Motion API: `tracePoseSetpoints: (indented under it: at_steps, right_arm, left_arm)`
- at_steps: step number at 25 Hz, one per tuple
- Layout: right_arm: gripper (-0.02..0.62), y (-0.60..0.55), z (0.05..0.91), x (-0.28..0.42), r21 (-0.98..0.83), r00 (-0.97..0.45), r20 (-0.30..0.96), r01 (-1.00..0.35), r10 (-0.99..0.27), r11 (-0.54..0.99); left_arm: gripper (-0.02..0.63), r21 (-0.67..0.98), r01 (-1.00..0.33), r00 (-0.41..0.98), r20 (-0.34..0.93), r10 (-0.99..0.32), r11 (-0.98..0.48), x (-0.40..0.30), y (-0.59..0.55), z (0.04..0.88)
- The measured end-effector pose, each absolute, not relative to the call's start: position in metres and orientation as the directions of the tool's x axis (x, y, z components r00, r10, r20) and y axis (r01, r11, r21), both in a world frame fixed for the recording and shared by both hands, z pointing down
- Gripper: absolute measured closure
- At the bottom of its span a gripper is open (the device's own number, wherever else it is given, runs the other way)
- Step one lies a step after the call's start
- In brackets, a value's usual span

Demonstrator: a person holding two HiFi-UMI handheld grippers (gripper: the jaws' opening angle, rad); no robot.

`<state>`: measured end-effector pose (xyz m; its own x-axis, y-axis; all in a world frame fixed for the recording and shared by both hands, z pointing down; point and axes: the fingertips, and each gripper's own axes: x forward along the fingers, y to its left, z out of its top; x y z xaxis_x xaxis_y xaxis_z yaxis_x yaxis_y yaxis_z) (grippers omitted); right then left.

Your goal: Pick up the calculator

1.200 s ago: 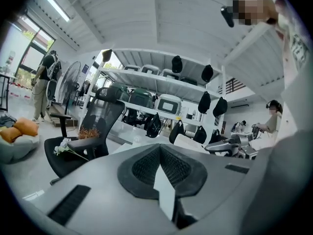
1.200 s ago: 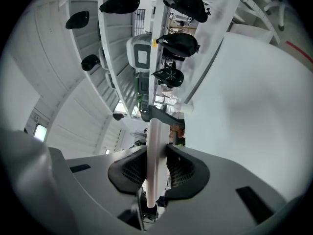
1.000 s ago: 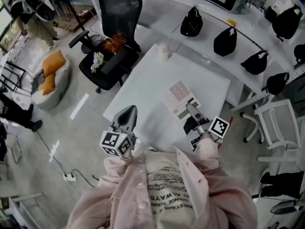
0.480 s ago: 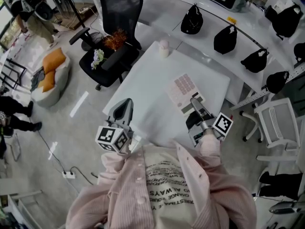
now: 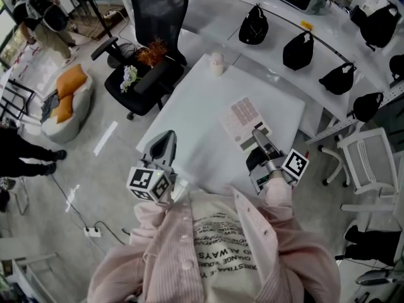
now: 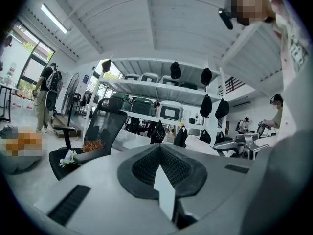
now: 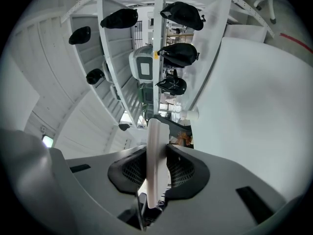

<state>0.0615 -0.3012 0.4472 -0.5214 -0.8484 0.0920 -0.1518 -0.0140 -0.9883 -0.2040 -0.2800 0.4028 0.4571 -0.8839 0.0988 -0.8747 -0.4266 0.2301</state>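
The right tongs (image 5: 257, 134) were clamped on the near end of the calculator (image 5: 242, 118) over the white table (image 5: 189, 125). The left tongs (image 5: 165, 145) were closed and empty.

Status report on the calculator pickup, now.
Left claw shut, empty, at table near edge. Right claw clamped on calculator near end, rolled sideways. Lift off table not confirmed. Small cup at far corner, well apart.
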Motion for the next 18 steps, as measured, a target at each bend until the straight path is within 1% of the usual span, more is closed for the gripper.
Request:
tracePoseSetpoints:
  at_steps: [18]
  right_arm:
    - [0.515, -0.3029, 0.4506, 0.0612, -0.991, -0.525, 0.094, -0.13, -0.846, -0.03]
  left_arm:
    - [0.604, 0.222, -0.875, 0.461, 0.113, -0.88, -0.43, -0.1981, -0.2817, 0.4067]
